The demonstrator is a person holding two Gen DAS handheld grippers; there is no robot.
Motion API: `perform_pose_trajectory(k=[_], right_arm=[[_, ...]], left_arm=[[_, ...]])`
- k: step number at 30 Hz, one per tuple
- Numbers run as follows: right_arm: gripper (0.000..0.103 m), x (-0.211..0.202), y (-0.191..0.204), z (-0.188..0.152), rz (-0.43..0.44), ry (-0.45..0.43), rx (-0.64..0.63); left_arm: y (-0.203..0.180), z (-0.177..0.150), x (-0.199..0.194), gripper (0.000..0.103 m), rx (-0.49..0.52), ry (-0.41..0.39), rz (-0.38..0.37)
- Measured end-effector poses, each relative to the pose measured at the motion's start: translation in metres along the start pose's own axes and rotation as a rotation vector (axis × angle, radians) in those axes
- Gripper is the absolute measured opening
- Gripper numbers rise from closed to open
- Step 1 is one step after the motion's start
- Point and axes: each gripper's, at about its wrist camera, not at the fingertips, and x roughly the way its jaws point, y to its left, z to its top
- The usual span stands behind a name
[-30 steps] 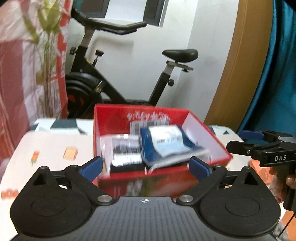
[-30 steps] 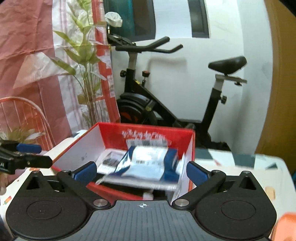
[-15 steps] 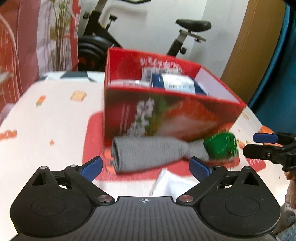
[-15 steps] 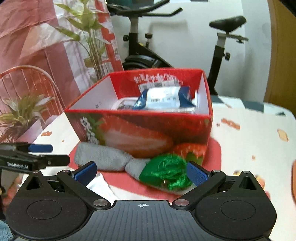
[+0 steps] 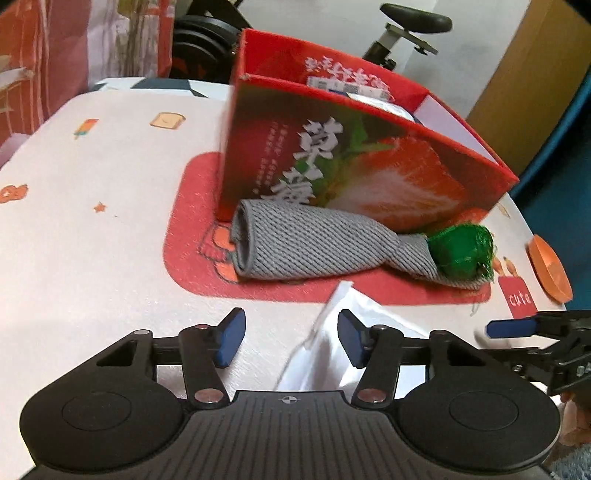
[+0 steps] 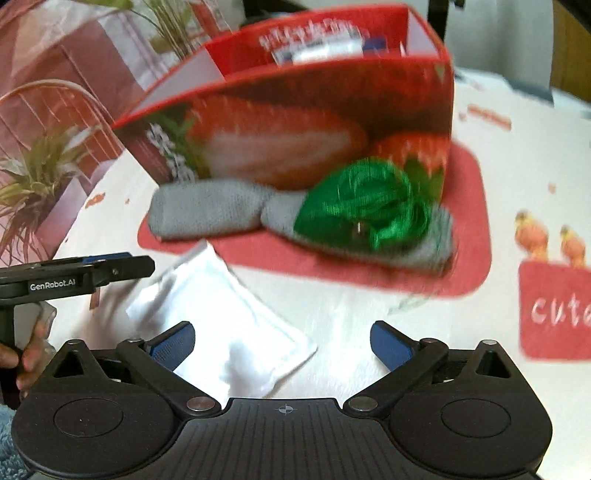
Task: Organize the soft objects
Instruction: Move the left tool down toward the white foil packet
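Note:
A white soft pouch (image 5: 332, 354) lies flat on the tablecloth nearest me. My left gripper (image 5: 290, 338) hangs over its left edge with its jaws closing; the right pad is above the pouch, the left pad is off it, and neither presses it. My right gripper (image 6: 282, 343) stands wide over the pouch (image 6: 229, 314), its jaws closing slightly, with the pouch's corner between them. Behind it, a grey knitted sock (image 5: 314, 243) (image 6: 207, 210) and a green mesh ball (image 5: 461, 251) (image 6: 362, 206) lie against the red strawberry box (image 5: 369, 158) (image 6: 295, 122).
The box holds printed packets (image 6: 317, 48) and stands on a red mat (image 5: 184, 240). An orange disc (image 5: 548, 269) sits at the table's right edge. An exercise bike (image 5: 406, 26) stands behind the table, and a potted plant (image 6: 33, 184) is at the left.
Both grippers have dropped from above the box to just over the table, bringing the sock, green ball and white pouch into view. The left jaws have narrowed to about half.

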Motion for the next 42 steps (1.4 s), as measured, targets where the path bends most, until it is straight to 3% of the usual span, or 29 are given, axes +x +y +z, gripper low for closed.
perform_pose_trajectory(k=[2, 6, 9, 11, 15, 18, 20, 24, 31, 42], right_arm=[[0.093, 0.004, -0.001, -0.003, 0.008, 0.024, 0.02], [0.074, 0.011, 0.005, -0.007, 0.039, 0.076, -0.002], [0.075, 0.013, 0.013, -0.009, 0.029, 0.099, -0.044], [0.073, 0.013, 0.015, -0.008, 0.034, 0.104, -0.051], [0.062, 0.012, 0.014, -0.007, 0.053, 0.1, -0.049], [0.056, 0.013, 0.012, -0.006, 0.064, 0.098, -0.051], [0.056, 0.013, 0.013, -0.004, 0.063, 0.093, -0.059], [0.055, 0.015, 0.01, 0.002, 0.061, 0.063, -0.056], [0.053, 0.02, 0.008, 0.015, -0.017, -0.075, -0.13], [0.053, 0.017, 0.005, 0.002, -0.031, -0.061, -0.131]], left_arm=[[-0.003, -0.003, 0.001, 0.057, 0.011, 0.012, -0.013], [-0.009, -0.005, 0.005, 0.057, 0.034, 0.045, -0.037], [-0.013, -0.007, 0.01, 0.057, 0.052, 0.077, -0.05], [-0.014, -0.009, 0.013, 0.051, 0.057, 0.1, -0.049], [-0.007, -0.009, 0.015, 0.05, 0.02, 0.11, -0.052], [-0.008, -0.008, 0.015, 0.042, 0.031, 0.116, -0.068], [-0.011, -0.008, 0.017, 0.042, 0.036, 0.136, -0.107], [-0.015, -0.008, 0.019, 0.042, 0.044, 0.15, -0.114], [-0.029, -0.012, 0.023, 0.041, 0.077, 0.162, -0.189], [-0.017, -0.007, 0.02, 0.044, 0.009, 0.108, -0.139]])
